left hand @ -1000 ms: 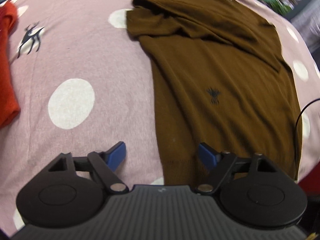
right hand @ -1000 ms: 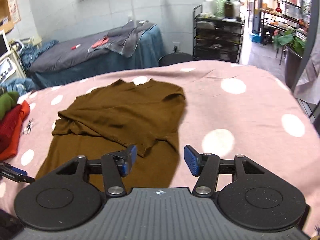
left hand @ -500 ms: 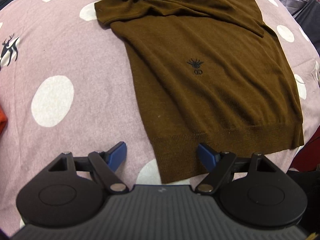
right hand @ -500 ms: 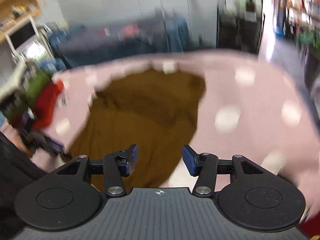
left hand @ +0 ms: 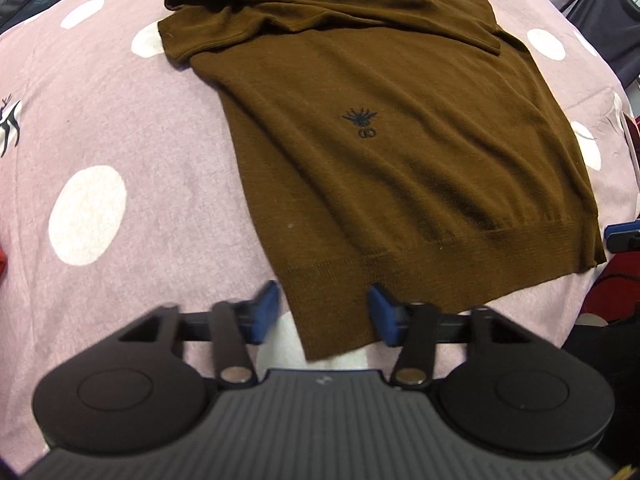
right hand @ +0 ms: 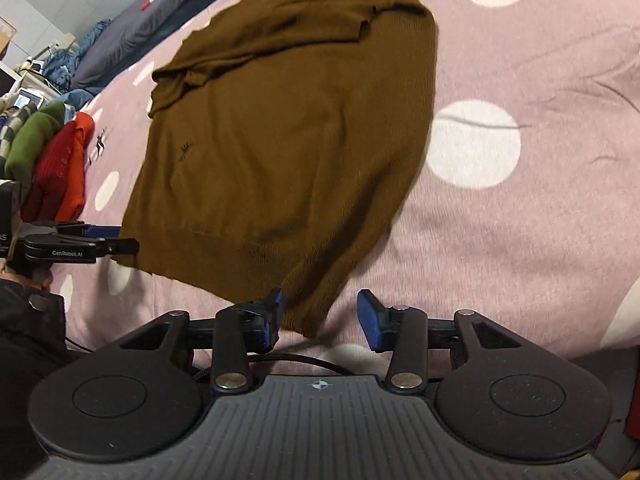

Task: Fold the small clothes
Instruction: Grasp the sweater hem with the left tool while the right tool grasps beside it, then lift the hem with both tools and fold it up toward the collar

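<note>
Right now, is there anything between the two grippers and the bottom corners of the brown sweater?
Nothing visible is in the way. The left gripper has one hem corner of the brown sweater between its closing jaws, and the right gripper has the other corner between its own, also closing. Only the pink dotted cover lies underneath.

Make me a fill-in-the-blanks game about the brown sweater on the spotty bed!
1. The brown sweater lies on a pink cover with white ____.
2. Each gripper has a corner of the sweater's bottom ____ between its jaws.
3. The pads on the gripper fingers are ____ in colour.
4. The small emblem on the sweater is ____ in colour.

Missing words: dots; hem; blue; black
</note>
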`<state>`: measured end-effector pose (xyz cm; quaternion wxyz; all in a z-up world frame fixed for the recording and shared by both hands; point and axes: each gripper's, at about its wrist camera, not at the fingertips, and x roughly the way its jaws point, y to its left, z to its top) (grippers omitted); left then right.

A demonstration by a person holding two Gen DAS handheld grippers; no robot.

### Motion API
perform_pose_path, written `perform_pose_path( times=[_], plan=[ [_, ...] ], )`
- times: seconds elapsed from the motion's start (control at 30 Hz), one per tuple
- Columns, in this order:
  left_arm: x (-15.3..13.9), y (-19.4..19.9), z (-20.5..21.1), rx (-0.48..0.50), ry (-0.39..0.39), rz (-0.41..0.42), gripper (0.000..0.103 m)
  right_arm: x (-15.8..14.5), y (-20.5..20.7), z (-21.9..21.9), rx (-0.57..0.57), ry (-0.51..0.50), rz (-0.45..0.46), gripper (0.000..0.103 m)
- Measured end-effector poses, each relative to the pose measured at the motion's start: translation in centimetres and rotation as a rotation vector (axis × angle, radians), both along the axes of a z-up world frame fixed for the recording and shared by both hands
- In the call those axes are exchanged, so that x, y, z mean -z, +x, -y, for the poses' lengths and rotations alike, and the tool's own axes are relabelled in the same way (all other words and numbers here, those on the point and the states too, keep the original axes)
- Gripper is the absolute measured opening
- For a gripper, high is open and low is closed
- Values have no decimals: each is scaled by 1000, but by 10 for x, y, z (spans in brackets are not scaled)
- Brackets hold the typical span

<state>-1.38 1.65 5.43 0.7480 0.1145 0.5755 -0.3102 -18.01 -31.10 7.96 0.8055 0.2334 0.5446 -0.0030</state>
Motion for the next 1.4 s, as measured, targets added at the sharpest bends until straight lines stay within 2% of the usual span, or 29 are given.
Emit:
perform_pose_path(
  times=[0.07,0.13,0.23,0.37,0.4,0.47,0.53,0.7,0.73,0.8,0.87,0.9,1.03,1.13,1.3,1.4],
  plan=[
    [1,1,-2,-27,-8,-9,30,2,0,0,-4,-2,-3,72],
    [2,5,-6,-62,-35,-45,25,3,2,0,-18,-10,-6,72],
    [4,8,-9,-90,-63,-96,25,4,2,0,-28,-1,-8,72],
    [7,8,-7,-81,-66,-99,24,8,4,-2,-34,14,-24,72],
    [7,9,-6,-76,-67,-97,23,10,4,-2,-31,23,-28,72],
    [8,13,-5,-78,-65,-101,12,12,5,-3,-28,34,-41,72],
    [8,16,-5,-85,-79,-112,7,14,6,-4,-32,42,-52,72],
    [6,14,-7,-115,-104,-113,5,21,8,-4,-26,59,-72,71],
    [5,12,-8,-125,-114,-113,5,22,9,-4,-28,60,-72,69],
    [-1,11,-17,-147,-121,-103,5,21,11,-5,-37,48,-70,27],
    [-9,9,-30,-178,-115,-93,4,20,11,-3,-42,45,-65,12],
    [-14,8,-39,-197,-115,-87,4,17,11,-3,-46,51,-57,8],
    [-27,1,-70,-237,-78,-67,4,-6,15,-8,-156,71,-1,8],
    [-22,0,-81,-273,-66,-91,4,-3,20,-10,-215,91,-33,7],
    [-2,8,-56,-250,-11,-115,5,18,29,0,-200,131,-120,7],
    [0,16,-53,-293,-21,-143,5,16,33,2,-221,145,-124,7]
  ],
)
